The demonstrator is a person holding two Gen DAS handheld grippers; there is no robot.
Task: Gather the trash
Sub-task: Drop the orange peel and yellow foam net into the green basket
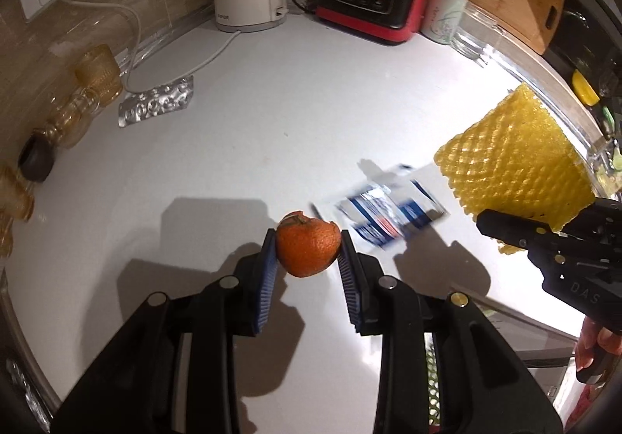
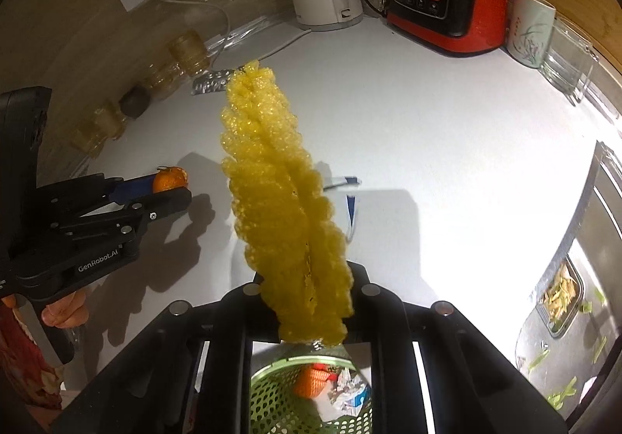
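Orange peel (image 1: 308,248) clamped narrowly between the blue pads of your left tongs (image 1: 309,245), clear of the table (image 1: 272,103); yellow foam net (image 2: 287,208) pinched at its lower end in your right tongs (image 2: 307,321), nearly shut, standing up ahead of them. The curved peel may slip from so light a pinch if you swing fast, and the floppy net may snag the rim of the green basket (image 2: 272,395) just below your right tongs. The blue-and-white wrapper (image 1: 388,216) beyond your left tongs could get overlooked.
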